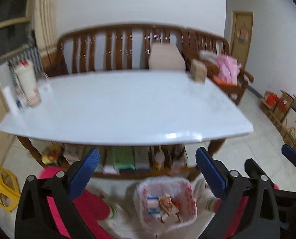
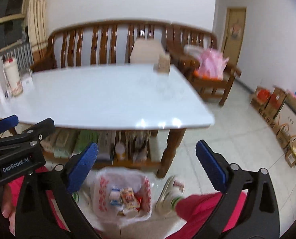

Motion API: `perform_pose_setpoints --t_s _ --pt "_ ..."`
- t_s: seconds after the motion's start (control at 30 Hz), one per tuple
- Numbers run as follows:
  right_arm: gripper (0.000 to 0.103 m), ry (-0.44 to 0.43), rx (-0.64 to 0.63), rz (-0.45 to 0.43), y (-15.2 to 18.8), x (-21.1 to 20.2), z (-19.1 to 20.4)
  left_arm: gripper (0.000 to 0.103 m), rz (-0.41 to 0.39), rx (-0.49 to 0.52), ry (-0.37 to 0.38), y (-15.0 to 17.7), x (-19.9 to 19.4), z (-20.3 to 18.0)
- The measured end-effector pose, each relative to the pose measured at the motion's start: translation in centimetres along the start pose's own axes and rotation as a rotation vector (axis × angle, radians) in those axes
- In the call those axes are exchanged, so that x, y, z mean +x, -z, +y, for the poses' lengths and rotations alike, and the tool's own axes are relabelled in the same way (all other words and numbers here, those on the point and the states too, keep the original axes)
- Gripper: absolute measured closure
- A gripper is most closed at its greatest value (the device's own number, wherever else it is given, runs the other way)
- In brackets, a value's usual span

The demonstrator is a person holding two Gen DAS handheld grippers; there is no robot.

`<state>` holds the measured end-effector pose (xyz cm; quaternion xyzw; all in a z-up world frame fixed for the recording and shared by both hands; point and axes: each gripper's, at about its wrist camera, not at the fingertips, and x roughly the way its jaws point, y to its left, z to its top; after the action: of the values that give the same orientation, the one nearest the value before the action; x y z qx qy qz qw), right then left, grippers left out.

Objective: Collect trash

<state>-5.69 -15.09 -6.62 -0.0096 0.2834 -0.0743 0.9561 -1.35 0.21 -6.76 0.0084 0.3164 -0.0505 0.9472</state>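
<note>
- The trash bag (image 1: 165,201), a white plastic one with red print, is seen standing open on the floor between the person's feet, just in front of the table; small packets and wrappers (image 2: 124,198) are lying inside it.
- Both tools are held above the bag: the left gripper (image 1: 148,171) and the right gripper (image 2: 148,165) are shown with jaws wide apart, and nothing is held between the blue pads (image 2: 82,165) of either.
- The collecting is judged to be largely done: the litter is in the bag, and no loose trash can be made out on the tabletop through the blur.
- What may be left is judged to be closing or carrying off the bag.
- The white table (image 1: 128,107) is bare across its middle; a tall white container (image 1: 28,83) stands at its far left corner and a small brown box (image 1: 198,71) at its far right.
- A shelf under the table is packed with items.
- Behind it a wooden bench (image 2: 108,43) is set against the wall, cardboard boxes (image 2: 275,107) line the tiled floor at right, and a yellow stool (image 1: 2,187) stands at left.
</note>
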Motion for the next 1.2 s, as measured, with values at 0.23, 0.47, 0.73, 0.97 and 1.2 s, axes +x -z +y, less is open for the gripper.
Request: perform_pose_setpoints --t_s 0.23,0.47,0.73,0.97,1.2 --pt "0.007 0.012 0.029 -0.139 -3.2 -4.8 -0.1 0.008 -0.197 0.008 -0.06 -2.9 -6.2 0.3" --pt "0.007 0.022 0.047 -0.201 -4.1 -7.9 -0.6 0.008 -0.243 -0.011 -0.02 -3.5 -9.4 0.8" --pt "0.007 0.054 0.048 -0.211 -3.7 -9.1 -0.7 0.008 -0.228 -0.03 -0.016 -3.4 -10.6 1.1" --pt "0.007 0.055 0.068 -0.229 -3.8 -9.8 -0.9 0.008 -0.201 0.018 -0.053 -2.7 -10.0 0.6" --pt "0.007 0.054 0.062 -0.217 -3.6 -9.8 -0.5 0.008 -0.181 0.026 -0.053 -2.1 -9.4 0.3"
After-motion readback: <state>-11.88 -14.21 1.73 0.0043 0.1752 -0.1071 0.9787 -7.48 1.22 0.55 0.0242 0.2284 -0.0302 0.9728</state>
